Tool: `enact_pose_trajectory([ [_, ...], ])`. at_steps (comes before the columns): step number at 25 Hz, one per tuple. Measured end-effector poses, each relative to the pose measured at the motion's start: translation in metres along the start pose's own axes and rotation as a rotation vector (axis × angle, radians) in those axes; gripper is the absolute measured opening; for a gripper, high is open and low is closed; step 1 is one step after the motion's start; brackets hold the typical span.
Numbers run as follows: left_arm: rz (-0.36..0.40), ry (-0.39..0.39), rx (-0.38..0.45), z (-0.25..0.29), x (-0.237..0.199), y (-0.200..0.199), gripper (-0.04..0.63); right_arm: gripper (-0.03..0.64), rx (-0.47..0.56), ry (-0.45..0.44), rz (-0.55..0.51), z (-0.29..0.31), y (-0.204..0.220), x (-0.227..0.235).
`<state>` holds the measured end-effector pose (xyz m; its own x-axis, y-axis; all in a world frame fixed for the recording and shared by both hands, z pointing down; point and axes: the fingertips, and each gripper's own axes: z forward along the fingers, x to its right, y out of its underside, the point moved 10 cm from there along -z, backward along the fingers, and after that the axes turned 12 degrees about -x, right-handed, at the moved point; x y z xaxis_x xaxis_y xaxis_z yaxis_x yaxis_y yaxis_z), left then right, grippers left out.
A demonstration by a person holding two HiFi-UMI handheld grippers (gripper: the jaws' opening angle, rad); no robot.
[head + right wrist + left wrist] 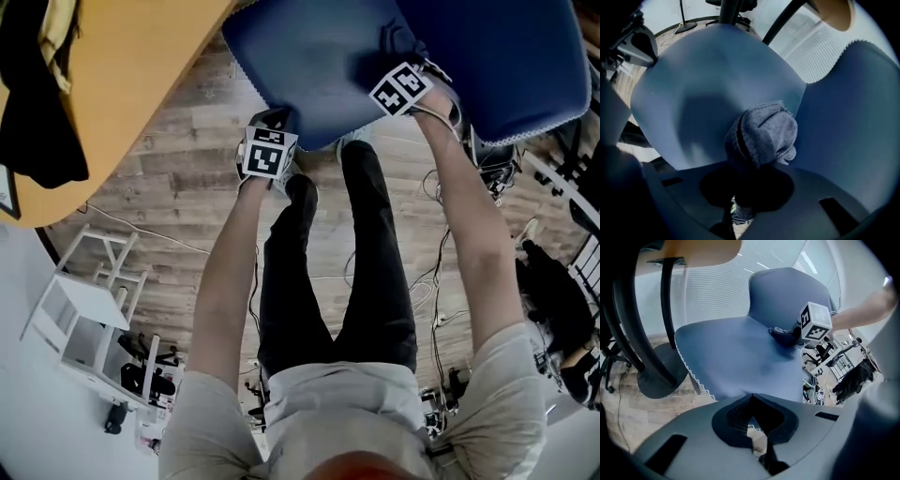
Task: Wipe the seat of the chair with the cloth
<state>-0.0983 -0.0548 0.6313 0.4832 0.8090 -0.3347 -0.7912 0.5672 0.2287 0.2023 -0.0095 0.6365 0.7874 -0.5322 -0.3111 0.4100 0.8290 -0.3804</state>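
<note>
The chair's blue seat (pixel 319 66) (pixel 731 357) (pixel 693 93) lies at the top of the head view, with the backrest (pixel 506 56) (pixel 853 122) to its right. My right gripper (pixel 398 52) (pixel 787 333) (pixel 750 157) is shut on a bunched grey cloth (pixel 764 133), which presses on the seat near the backrest. My left gripper (pixel 272 120) (pixel 750 398) is at the seat's front edge. Its jaws are closed, and the edge appears pinched between them.
A wooden table (pixel 141 84) with a black garment (pixel 37 103) on it stands close to the chair's left. Its dark pedestal base (pixel 661 376) rests on the wood floor. The person's legs (pixel 347 262) stand before the seat. A white rack (pixel 84 319) and cables (pixel 441 281) lie behind.
</note>
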Motion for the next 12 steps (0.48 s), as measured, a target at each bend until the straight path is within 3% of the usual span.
enact_pose_trajectory([
  [8,0.076,0.030,-0.001,0.003,-0.003,-0.002,0.027,0.066,0.052,-0.098,0.168,-0.014,0.007,-0.028],
  [12,0.104,0.042,0.001,0.001,-0.005,0.000,0.027,0.064,0.072,-0.123,0.184,-0.024,0.005,-0.052],
])
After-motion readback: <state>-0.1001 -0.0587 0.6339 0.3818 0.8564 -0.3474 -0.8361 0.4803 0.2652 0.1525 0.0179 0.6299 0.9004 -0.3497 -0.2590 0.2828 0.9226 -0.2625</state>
